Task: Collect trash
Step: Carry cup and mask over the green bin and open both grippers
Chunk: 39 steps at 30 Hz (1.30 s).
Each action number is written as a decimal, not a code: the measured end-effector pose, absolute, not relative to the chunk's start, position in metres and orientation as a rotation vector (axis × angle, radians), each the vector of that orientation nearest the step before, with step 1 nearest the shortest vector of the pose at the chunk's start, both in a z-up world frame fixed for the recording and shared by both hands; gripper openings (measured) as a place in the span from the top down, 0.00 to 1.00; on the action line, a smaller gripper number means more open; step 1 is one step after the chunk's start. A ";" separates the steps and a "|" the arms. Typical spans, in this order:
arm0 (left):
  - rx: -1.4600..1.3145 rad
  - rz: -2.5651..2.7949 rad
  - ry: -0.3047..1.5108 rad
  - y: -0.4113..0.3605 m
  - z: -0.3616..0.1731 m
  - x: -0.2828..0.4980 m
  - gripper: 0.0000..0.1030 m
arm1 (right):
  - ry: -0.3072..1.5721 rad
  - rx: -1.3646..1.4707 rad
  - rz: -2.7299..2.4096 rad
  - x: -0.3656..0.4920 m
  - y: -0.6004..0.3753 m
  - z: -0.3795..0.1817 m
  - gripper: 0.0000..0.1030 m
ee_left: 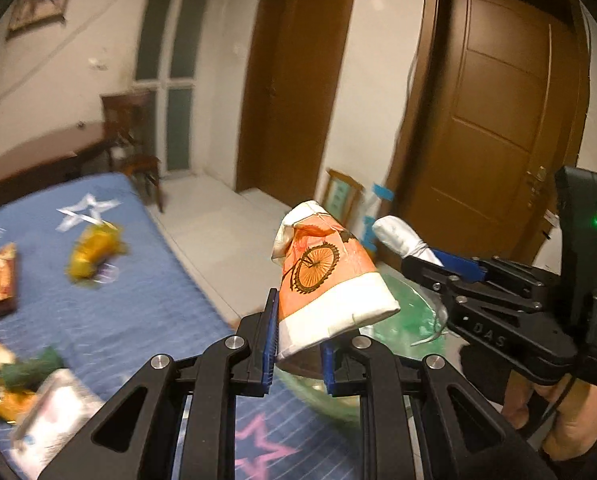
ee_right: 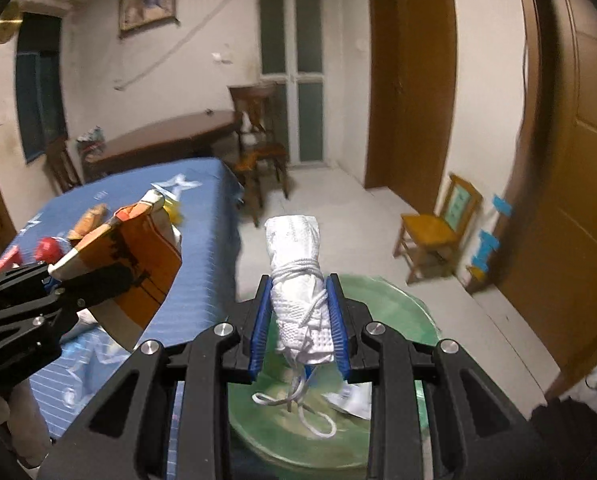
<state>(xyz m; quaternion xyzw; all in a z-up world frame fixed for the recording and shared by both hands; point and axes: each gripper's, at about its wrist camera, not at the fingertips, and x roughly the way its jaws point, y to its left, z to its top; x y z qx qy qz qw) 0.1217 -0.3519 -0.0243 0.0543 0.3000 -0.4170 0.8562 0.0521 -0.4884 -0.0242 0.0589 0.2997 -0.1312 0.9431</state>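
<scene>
My left gripper (ee_left: pixel 298 340) is shut on a crushed orange paper cup (ee_left: pixel 326 276) with a bicycle print, held above the rim of a green-lined trash bin (ee_left: pixel 414 316). The cup also shows in the right wrist view (ee_right: pixel 138 264). My right gripper (ee_right: pixel 300 328) is shut on a white rolled cloth bundle (ee_right: pixel 296 276) tied with string, held over the bin (ee_right: pixel 386 312). In the left wrist view the right gripper (ee_left: pixel 414 254) holds the bundle (ee_left: pixel 398 236) just right of the cup.
A table with a blue star-patterned cloth (ee_left: pixel 146 280) lies to the left, carrying a yellow wrapper (ee_left: pixel 92 252), a snack box (ee_left: pixel 4 276), a tissue pack (ee_left: pixel 46 416) and other litter. Wooden chairs (ee_right: pixel 438 228), a dark table (ee_right: pixel 166 136) and brown doors (ee_left: pixel 494 112) stand behind.
</scene>
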 end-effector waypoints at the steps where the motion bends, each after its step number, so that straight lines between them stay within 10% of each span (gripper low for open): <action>1: 0.116 -0.889 0.656 -0.364 -0.032 0.126 0.81 | 0.634 0.134 -0.274 0.054 -0.498 -0.032 0.75; 15: 0.175 -0.925 0.817 -0.431 -0.114 0.151 0.80 | 0.719 0.201 -0.280 0.057 -0.535 -0.078 0.73; 20: 0.176 -0.923 0.820 -0.432 -0.119 0.155 0.65 | 0.707 0.214 -0.283 0.057 -0.541 -0.074 0.70; 39: 0.180 -0.917 0.769 -0.335 -0.086 0.123 0.65 | 0.559 0.181 -0.117 0.024 -0.469 -0.039 0.64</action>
